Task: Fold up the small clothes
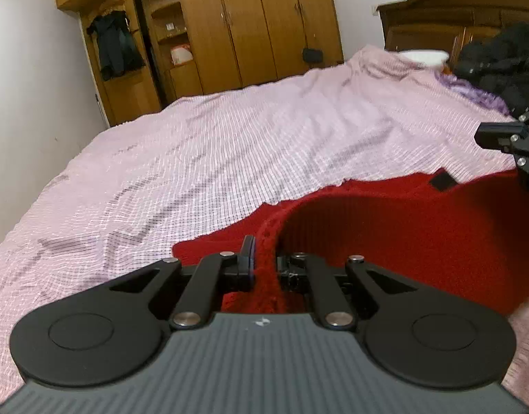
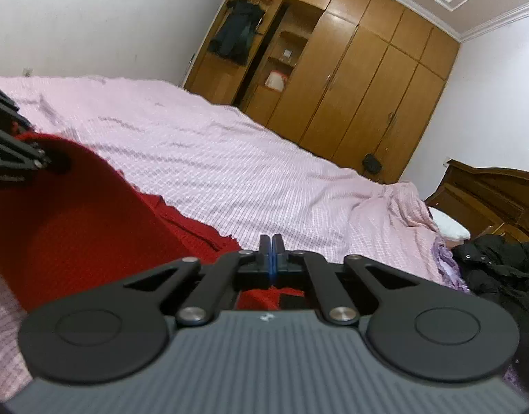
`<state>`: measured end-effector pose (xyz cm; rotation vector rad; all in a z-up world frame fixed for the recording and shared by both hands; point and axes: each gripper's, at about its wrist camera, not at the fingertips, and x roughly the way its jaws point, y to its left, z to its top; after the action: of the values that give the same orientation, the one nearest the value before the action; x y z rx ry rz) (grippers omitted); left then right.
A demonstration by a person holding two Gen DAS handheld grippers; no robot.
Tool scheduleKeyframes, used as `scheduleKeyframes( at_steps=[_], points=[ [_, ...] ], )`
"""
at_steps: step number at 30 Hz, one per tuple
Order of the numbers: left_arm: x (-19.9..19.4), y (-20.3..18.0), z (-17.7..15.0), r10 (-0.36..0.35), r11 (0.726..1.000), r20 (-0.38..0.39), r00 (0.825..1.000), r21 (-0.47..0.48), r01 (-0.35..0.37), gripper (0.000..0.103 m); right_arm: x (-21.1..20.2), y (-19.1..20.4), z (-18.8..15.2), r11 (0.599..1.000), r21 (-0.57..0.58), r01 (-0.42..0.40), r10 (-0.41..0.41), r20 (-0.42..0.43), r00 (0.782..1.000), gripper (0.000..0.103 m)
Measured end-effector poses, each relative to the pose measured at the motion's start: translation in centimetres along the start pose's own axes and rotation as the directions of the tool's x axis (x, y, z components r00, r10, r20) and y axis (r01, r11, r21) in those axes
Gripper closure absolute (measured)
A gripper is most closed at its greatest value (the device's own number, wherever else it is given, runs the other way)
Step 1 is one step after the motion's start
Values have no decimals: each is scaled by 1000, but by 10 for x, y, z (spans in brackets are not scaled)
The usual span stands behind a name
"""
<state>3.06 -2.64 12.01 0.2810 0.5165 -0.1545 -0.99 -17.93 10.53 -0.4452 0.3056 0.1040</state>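
Two grippers hold one red knitted garment (image 1: 385, 234) over a bed (image 1: 195, 158) with a pink checked cover.

Left wrist view: the left gripper (image 1: 264, 269) has its fingers (image 1: 247, 252) clamped on a fold of the red knit, which bunches up between them and runs back under the gripper body. Ahead and to the right of the fingers the cloth opens into a raised curved loop, judged to be an edge lifted clear of the bed so it can be carried over for a fold. The right gripper (image 1: 499, 138) shows at the far right, above the cloth's other end. A dark label (image 1: 442, 182) sits on the knit near it.

Right wrist view: the right gripper (image 2: 272, 255) has its fingers (image 2: 264, 246) pressed together with the blue pads touching. Red knit shows directly behind and below them, so a thin edge is probably pinched, though the contact itself is hidden. To the left of the fingers the garment arches up towards the left gripper (image 2: 33, 158). A black coat (image 2: 499, 262) lies well to the right. A wooden wardrobe (image 2: 350, 86) stands beyond the bed.
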Motion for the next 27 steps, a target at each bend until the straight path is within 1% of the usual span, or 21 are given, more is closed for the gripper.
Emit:
scheduleKeyframes(
  at_steps=[2, 4, 8, 9, 11, 12, 13, 14, 16, 19, 20, 23, 25, 27],
  points=[
    [20, -3, -3, 9, 1000, -24, 1000, 13, -9, 93, 16, -1, -2, 1000, 8, -16, 16, -29, 999, 100],
    [41, -3, -6, 14, 1000, -57, 998, 14, -14, 93, 26, -4, -8, 999, 44, -20, 23, -59, 998, 100],
    [74, 6, -18, -2, 999, -121, 993, -38, -2, 93, 34, -27, -22, 979, 196, -53, 77, -118, 990, 98],
    [80, 8, -20, -10, 999, -134, 991, -53, 3, 93, 35, -35, -28, 970, 234, -66, 99, -133, 986, 95],
    [84, 8, -25, -13, 998, -143, 990, -57, 5, 93, 31, -47, -40, 954, 288, -83, 129, -146, 981, 76],
    [86, 7, -27, -12, 999, -144, 990, -49, 5, 93, 29, -54, -46, 947, 311, -86, 138, -151, 979, 54],
    [86, 5, -29, -9, 999, -143, 990, -39, 3, 93, 25, -63, -53, 937, 340, -87, 146, -152, 978, 37],
    [85, 4, -30, -4, 1000, -142, 990, -27, 0, 93, 19, -69, -59, 930, 359, -83, 144, -147, 979, 34],
    [88, 0, -32, 6, 1000, -139, 990, -4, -6, 93, 12, -79, -69, 924, 374, -77, 143, -152, 978, 34],
    [88, -3, -32, 10, 1000, -142, 990, -1, -10, 93, 13, -89, -81, 924, 378, -47, 129, -194, 973, 34],
    [88, -3, -32, 12, 1000, -142, 990, -3, -13, 93, 17, -92, -84, 920, 390, -45, 138, -212, 968, 34],
    [85, -4, -33, 13, 1000, -138, 990, -8, -15, 93, 34, -97, -95, 892, 443, -84, 215, -253, 943, 34],
    [82, -4, -32, 11, 1000, -134, 991, -10, -12, 93, 48, -96, -102, 877, 475, -72, 231, -286, 930, 34],
    [76, -2, -31, 7, 1000, -124, 992, -15, -8, 93, 58, -95, -106, 866, 496, -68, 244, -299, 923, 36]
  ],
)
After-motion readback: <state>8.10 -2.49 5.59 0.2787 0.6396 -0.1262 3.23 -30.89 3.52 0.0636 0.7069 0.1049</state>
